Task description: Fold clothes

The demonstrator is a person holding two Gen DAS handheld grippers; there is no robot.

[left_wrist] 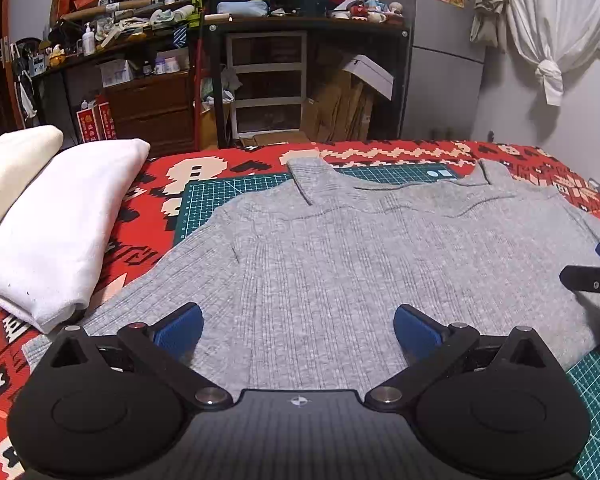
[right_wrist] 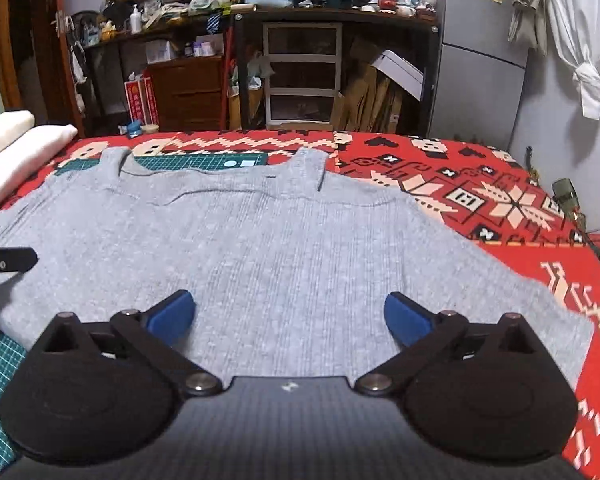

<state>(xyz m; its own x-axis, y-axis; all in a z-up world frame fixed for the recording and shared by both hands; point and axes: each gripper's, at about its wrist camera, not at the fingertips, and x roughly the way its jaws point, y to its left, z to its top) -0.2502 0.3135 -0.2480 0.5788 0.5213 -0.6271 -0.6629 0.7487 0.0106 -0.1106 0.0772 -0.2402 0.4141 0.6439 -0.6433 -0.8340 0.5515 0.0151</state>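
Grey ribbed sweater (left_wrist: 340, 264) lies flat on the red patterned bed cover (right_wrist: 480, 184), partly over a green cutting mat (left_wrist: 236, 192). Long axis runs left–right across both views; the two cuff-like ends (left_wrist: 308, 176) point away from you, toward the far shelves, w/ the smooth edge nearest you.

Your left hand-held gripper (left_wrist: 298, 330) – jaws spread wide, blue pads (left_wrist: 180, 330) well apart, nothing pinched. Knit sits directly under and ahead of it, spanning the gap between the fingers; can't tell if the pads touch the fabric.

Your right hand-held gripper (right_wrist: 290, 318) – same state: spread wide, nothing b/w the pads, sweater beneath and in front. It shows at the right edge of the left view, so the two sit side by side along the near edge, left one toward the sweater's left half, right one toward its right half.

Folded white garments (left_wrist: 56, 224) stacked on the bed to the left, just beside the sweater's left end.
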